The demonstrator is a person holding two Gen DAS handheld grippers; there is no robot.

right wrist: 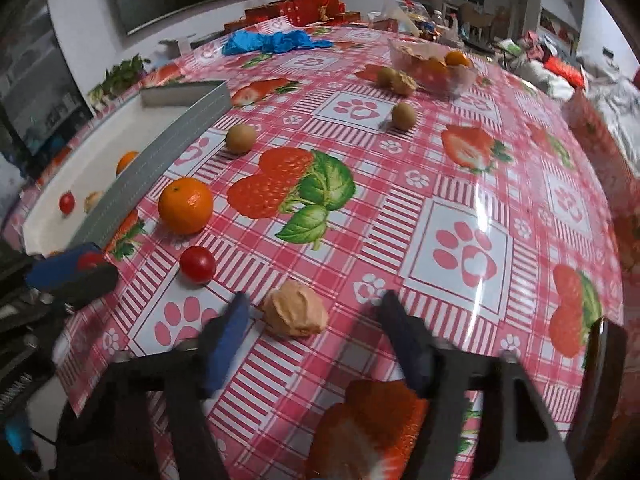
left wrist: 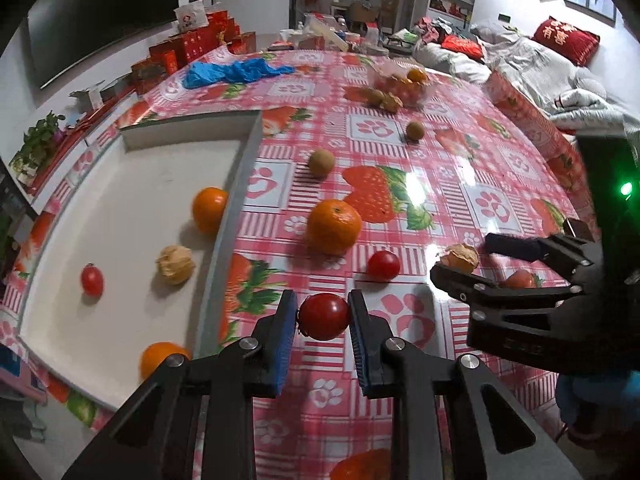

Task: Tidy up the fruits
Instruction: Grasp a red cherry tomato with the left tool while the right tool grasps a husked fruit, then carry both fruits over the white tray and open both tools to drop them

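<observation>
Clamped between the blue pads of the left gripper (left wrist: pixel 323 316) was a small, round, glossy red cherry tomato (left wrist: pixel 324 317), lifted clear of the pink strawberry-print plastic tablecloth (left wrist: pixel 440 200). Its destination, the shallow white rectangular tray (left wrist: pixel 132 208), lay at ten o'clock from the fingers, already holding two oranges, a papery husked fruit and another small tomato.

At three o'clock, the right gripper (right wrist: pixel 316 332) stood partly open astride a tan, papery-husked physalis (right wrist: pixel 294 314) that rested on the cloth; its pads were not yet pressing the husk, and its blurred fingers made finer contact impossible to judge.

Several risks seemed likely. Smooth, round skin could have let the tomato squirt from the pads if the squeeze loosened on the way over the tray's grey wall. Too hard a squeeze would probably have split it. On the other side, the light husk could have crumpled or skidded away under uneven pad contact.
</observation>
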